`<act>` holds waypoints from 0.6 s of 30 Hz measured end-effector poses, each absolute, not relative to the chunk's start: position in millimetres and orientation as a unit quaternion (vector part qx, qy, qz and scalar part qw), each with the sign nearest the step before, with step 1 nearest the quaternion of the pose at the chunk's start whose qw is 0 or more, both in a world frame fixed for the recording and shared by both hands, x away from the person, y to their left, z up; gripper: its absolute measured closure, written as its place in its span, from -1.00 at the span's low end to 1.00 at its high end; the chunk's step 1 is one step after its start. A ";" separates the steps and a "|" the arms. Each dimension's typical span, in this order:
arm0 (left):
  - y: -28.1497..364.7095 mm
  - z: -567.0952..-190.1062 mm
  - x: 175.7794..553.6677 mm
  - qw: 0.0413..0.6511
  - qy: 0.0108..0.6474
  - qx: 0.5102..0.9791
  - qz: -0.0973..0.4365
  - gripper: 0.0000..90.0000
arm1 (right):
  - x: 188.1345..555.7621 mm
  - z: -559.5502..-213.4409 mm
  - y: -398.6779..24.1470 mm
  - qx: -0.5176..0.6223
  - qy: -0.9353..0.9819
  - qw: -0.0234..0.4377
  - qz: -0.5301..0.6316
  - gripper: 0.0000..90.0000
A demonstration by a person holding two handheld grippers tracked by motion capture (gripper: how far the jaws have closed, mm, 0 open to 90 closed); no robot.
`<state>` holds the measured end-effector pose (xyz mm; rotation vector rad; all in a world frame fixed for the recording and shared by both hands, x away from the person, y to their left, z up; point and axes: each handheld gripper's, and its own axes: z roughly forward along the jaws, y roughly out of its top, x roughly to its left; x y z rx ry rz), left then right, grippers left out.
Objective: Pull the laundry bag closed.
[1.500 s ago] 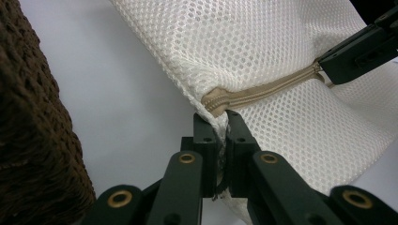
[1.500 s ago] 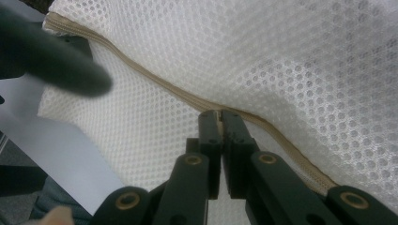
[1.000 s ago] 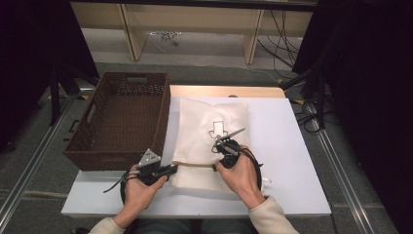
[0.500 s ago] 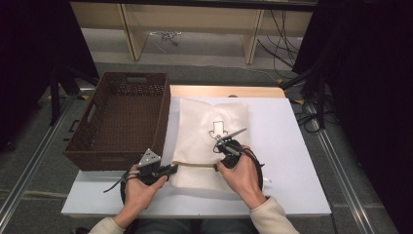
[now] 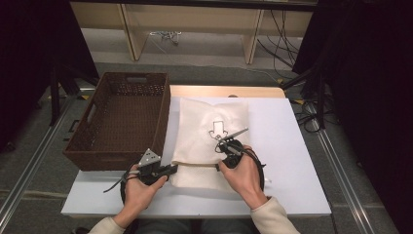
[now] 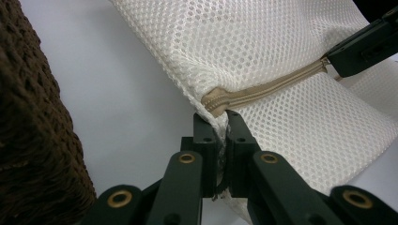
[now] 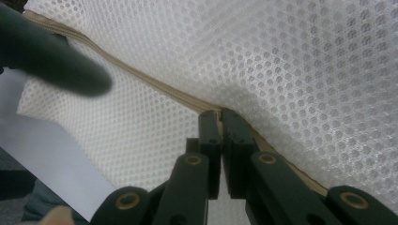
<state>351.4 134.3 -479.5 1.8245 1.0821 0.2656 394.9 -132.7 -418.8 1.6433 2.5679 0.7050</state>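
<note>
Two grippers of mine hold one white mesh bag (image 5: pixel 210 141), which lies flat on the white table (image 5: pixel 287 161) just beside the brown wicker basket (image 5: pixel 119 117). Its beige zipper (image 6: pixel 272 86) runs across the bag near my edge of the table, from my left hand toward my right hand, so the long axis goes sideways between my two grippers. My left gripper (image 5: pixel 168 169) is closed on the left end of the zipper, at the corner of the bag nearest the basket. My right gripper (image 7: pixel 219 115) is closed on the zipper line farther to the right, probably on the slider, but the small pull itself I cannot see clearly. I judge the next move is along this line: the left end stays anchored, the right one travels along the zipper.
</note>
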 end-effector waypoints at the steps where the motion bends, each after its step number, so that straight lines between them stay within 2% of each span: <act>1: 134.0 -479.6 351.4 0.481 0.444 0.748 0.110 0.89 | 395.2 -419.2 -133.2 0.522 0.822 0.007 0.228 0.97; 18: 133.9 -479.4 351.4 0.481 0.444 0.748 0.111 0.89 | 395.0 -418.3 -136.7 0.524 0.820 0.010 0.231 0.97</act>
